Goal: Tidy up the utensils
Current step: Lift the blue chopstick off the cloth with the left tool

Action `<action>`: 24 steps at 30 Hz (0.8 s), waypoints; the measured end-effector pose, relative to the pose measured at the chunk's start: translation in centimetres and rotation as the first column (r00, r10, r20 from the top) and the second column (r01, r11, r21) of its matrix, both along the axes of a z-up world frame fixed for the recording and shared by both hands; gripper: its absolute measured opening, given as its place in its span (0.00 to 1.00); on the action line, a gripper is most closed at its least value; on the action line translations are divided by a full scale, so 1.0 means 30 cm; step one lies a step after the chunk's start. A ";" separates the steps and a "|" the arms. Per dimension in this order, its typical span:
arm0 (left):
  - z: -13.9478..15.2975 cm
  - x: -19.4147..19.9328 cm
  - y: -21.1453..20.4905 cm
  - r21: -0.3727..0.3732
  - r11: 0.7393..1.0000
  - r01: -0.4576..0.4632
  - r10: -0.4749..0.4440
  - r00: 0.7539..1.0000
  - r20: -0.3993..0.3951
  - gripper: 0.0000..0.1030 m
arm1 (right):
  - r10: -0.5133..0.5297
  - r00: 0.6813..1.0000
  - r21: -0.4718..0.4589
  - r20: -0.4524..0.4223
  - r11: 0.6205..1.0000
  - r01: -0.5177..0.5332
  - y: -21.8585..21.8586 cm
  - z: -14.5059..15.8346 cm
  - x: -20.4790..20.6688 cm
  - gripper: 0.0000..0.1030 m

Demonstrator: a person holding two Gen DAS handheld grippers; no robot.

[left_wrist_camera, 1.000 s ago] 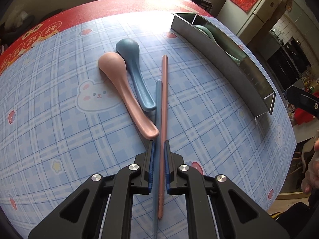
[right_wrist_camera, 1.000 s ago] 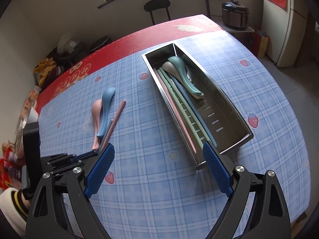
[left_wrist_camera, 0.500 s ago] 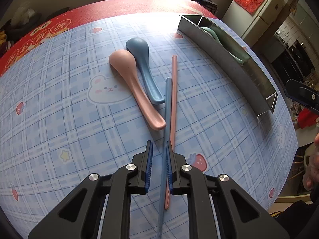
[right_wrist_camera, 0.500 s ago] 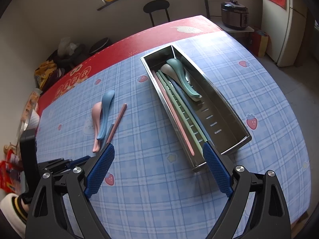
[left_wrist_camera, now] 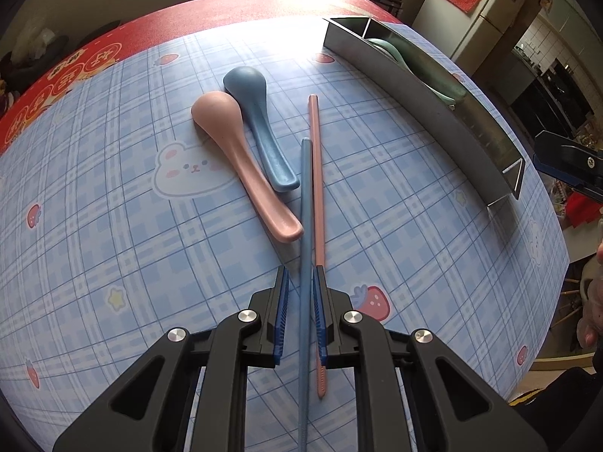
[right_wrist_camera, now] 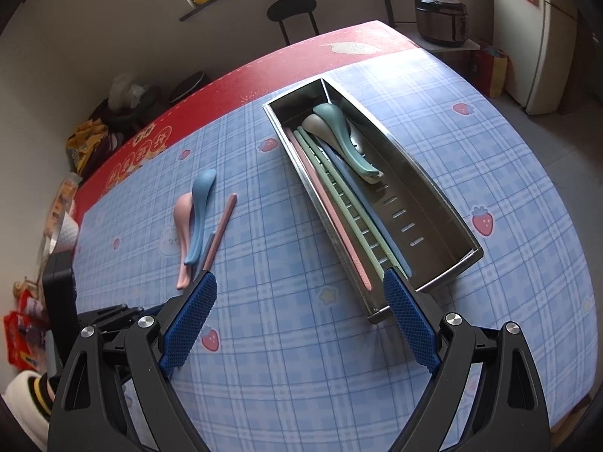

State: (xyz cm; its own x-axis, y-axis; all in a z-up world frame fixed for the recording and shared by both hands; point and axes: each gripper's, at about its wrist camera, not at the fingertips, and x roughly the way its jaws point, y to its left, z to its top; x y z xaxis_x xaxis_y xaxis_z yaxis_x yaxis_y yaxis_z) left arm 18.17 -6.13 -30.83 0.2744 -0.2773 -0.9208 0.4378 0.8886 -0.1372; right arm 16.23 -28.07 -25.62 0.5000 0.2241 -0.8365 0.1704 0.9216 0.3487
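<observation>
Blue chopstick lifted, left hand-held gripper raised

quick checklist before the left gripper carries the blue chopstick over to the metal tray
1. Left gripper shut on blue chopstick: ok.
2. Only one utensil held; pink chopstick lies outside the pads: ok, though very close.
3. Chopstick tip free of the pink spoon and blue spoon: cannot tell, it passes right beside their handles.
4. Metal tray has room: ok, its right side is bare.
5. Right gripper open and holding nothing: ok.
6. Right gripper out of the way: not ok, it hangs by the tray's near end.
</observation>
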 end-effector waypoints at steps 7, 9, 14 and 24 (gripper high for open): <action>-0.007 0.043 -0.046 0.063 0.998 0.023 -0.024 1.000 0.014 0.13 | -0.022 1.000 0.015 0.001 1.000 0.022 -0.025 -0.008 -0.016 0.85; -0.008 0.043 -0.061 0.077 0.997 0.029 -0.031 0.999 0.028 0.12 | -0.033 0.999 0.020 -0.003 0.999 0.033 -0.037 -0.013 -0.021 0.85; -0.008 0.027 -0.083 0.047 0.998 0.047 -0.048 0.999 0.021 0.06 | -0.039 0.999 0.005 -0.019 0.999 0.039 -0.053 -0.026 -0.041 0.85; -0.009 -0.046 -0.047 0.031 0.999 0.021 -0.022 1.000 0.021 0.06 | 0.009 1.000 -0.015 -0.009 1.000 -0.010 0.008 -0.006 -0.027 0.85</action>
State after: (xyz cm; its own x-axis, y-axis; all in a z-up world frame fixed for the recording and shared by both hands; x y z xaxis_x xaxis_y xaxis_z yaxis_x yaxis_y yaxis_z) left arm 16.78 -7.55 -31.09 0.2882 -0.2553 -0.9229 0.4593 0.8826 -0.1007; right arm 15.43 -27.82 -25.81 0.4904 0.2165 -0.8441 0.1646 0.9282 0.3337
